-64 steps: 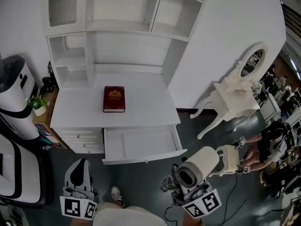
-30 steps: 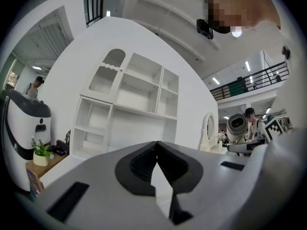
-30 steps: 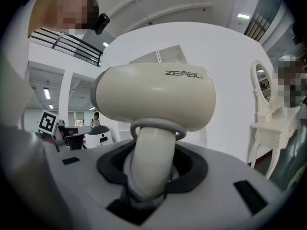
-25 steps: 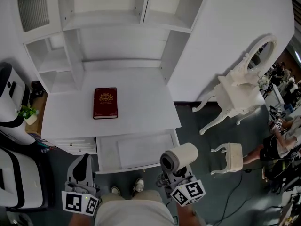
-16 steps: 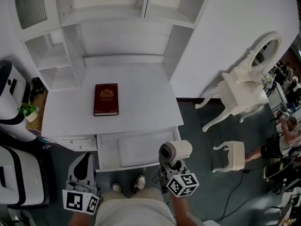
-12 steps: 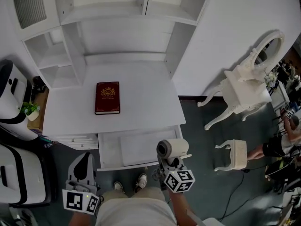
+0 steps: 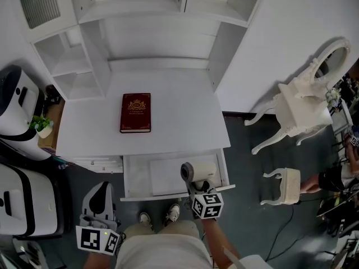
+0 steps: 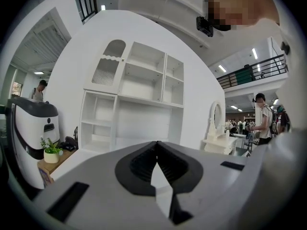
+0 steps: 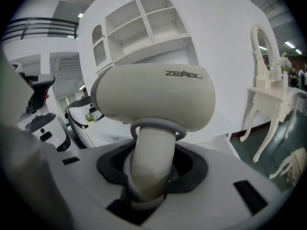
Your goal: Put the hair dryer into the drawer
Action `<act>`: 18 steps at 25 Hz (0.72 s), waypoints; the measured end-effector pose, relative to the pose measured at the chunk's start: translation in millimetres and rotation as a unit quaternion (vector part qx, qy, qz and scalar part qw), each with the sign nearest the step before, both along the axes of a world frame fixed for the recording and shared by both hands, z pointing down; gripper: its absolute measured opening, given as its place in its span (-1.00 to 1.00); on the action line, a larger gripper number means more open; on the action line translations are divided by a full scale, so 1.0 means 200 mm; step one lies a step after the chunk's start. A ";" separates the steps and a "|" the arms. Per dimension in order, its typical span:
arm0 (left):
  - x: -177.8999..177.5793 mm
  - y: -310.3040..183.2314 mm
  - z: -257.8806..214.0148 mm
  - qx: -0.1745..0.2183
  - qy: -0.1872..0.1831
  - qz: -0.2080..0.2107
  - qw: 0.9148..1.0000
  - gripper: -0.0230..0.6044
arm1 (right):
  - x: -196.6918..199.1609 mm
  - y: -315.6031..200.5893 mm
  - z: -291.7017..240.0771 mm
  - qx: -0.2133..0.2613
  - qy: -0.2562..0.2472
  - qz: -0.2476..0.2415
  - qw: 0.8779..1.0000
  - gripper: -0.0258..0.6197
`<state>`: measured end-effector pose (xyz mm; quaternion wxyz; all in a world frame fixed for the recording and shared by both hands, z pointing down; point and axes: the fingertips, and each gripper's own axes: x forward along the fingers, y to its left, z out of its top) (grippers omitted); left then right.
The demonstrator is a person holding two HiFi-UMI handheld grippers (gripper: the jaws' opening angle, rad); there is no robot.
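1. right gripper (image 7: 198,188) clamped on hair dryer (image 7: 197,171) handle; dryer above the open drawer (image 7: 140,175), at its right end.
2. left gripper (image 8: 156,150) jaws together, nothing between them, left of drawer front.

book (image 7: 135,112) on desk (image 7: 185,114), hair dryer (image 7: 197,172) over drawer (image 7: 160,176) before it

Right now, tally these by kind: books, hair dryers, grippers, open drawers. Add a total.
Book: 1
Hair dryer: 1
Grippers: 2 (left gripper, right gripper)
Open drawer: 1
Total: 5
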<state>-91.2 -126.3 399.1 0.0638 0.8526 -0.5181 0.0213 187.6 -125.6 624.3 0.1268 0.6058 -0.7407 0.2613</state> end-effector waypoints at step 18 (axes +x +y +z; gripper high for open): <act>-0.07 -0.05 0.07 -0.021 -0.006 -0.048 0.999 -0.88 | -0.08 -0.14 0.39 -0.065 0.179 -0.224 0.956 -0.39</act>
